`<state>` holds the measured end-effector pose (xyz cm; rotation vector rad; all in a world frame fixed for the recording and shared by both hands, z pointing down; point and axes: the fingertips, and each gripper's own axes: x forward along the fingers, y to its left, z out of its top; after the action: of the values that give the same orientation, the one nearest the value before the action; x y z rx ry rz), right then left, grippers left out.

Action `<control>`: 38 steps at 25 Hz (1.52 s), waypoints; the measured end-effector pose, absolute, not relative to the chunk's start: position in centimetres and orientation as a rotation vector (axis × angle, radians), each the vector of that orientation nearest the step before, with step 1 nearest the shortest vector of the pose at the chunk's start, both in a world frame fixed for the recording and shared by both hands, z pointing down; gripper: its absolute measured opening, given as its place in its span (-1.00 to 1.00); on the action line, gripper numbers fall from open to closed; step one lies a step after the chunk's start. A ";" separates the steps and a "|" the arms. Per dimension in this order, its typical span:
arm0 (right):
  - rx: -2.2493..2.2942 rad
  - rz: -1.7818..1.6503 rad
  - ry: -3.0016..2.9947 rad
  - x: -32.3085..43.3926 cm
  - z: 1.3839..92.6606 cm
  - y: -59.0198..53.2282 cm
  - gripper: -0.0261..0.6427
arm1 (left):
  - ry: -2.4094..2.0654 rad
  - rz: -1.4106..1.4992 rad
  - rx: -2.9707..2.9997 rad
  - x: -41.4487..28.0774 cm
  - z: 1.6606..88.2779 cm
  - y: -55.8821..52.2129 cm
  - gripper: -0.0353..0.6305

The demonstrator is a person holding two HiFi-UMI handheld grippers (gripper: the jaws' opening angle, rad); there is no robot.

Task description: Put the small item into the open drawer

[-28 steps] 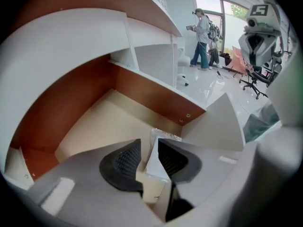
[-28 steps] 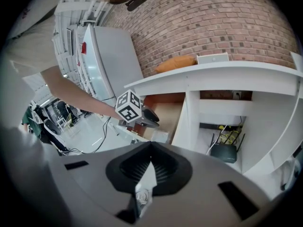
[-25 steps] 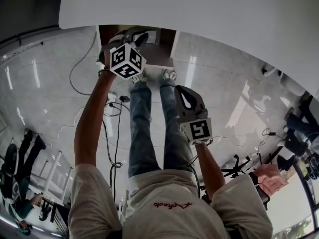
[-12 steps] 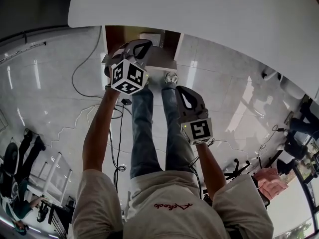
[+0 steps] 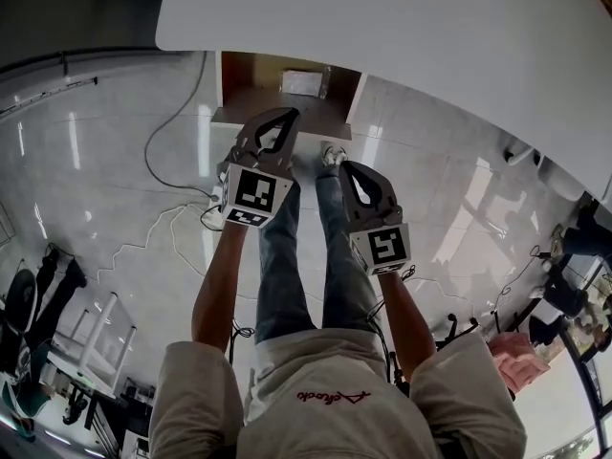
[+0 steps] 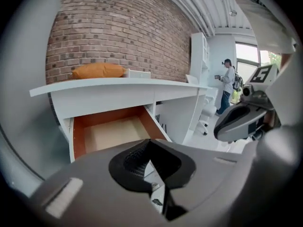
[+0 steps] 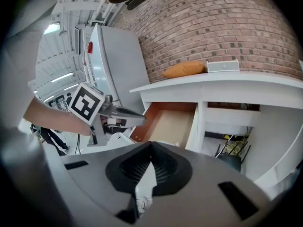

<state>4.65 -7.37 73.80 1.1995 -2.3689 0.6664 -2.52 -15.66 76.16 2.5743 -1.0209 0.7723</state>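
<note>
A small pale item (image 5: 304,82) seems to lie inside the open brown wooden drawer (image 5: 232,80), upper centre, just above the grey left gripper (image 5: 285,118), which is nearer than the grey right gripper (image 5: 347,165). Both sets of fingers are closed and empty.

1. Red cursive lettering (image 5: 330,395) crosses the person's pale shirt (image 5: 287,433), seen upside down; its word cannot be made out surely.
2. Black-and-white square code markers (image 5: 252,189) stand on the left gripper (image 5: 285,115) and on the right gripper (image 5: 346,167).
</note>
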 end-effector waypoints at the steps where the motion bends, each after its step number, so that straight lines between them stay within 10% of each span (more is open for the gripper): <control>1: 1.195 0.664 -2.371 4.4 73.7 -7.5 -0.89 | -1.040 0.738 2.565 -2.7 75.5 -15.4 -0.87; 38: 1.337 0.352 -2.483 4.8 55.6 -13.6 -0.89 | -1.288 0.355 2.431 -5.6 55.9 -14.2 -0.87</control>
<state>4.81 -13.59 55.61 1.3366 -2.4830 0.3518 -5.58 -14.24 55.93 2.4310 -1.2881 0.3551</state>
